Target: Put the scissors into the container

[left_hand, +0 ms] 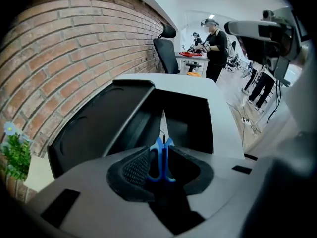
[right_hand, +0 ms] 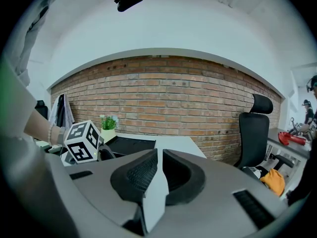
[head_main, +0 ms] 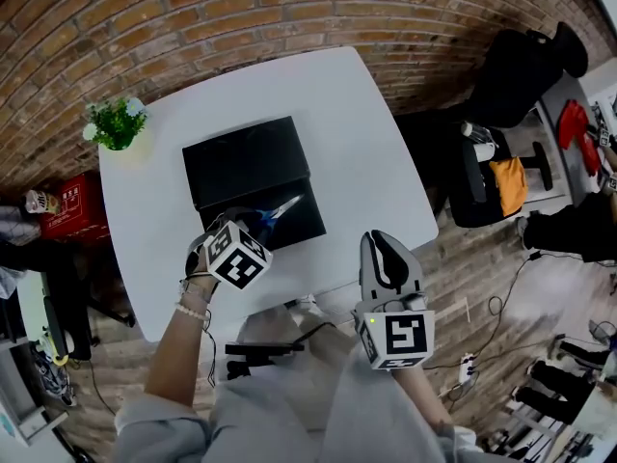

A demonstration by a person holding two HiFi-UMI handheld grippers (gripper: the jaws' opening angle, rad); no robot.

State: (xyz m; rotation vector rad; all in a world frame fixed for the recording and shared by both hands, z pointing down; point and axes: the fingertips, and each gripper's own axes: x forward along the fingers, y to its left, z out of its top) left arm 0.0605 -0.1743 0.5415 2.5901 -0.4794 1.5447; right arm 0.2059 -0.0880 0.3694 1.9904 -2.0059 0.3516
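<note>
Left claw [left_hand: 161,151] clamps the blue handles of the scissors [left_hand: 162,125], blades pointing ahead over the open black container [head_main: 241,167] on the white bench [head_main: 357,143]. Right claw [right_hand: 159,155], closed and empty, hangs beside the bench's near edge.

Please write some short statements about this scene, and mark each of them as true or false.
1. The left gripper grips the scissors by their blue handles. True.
2. The scissors lie inside the black container. False: the left gripper holds them, blades pointing over the open container.
3. The right gripper holds nothing. True.
4. The potted plant stands inside the container. False: it stands on a corner of the white table, apart from the container.
</note>
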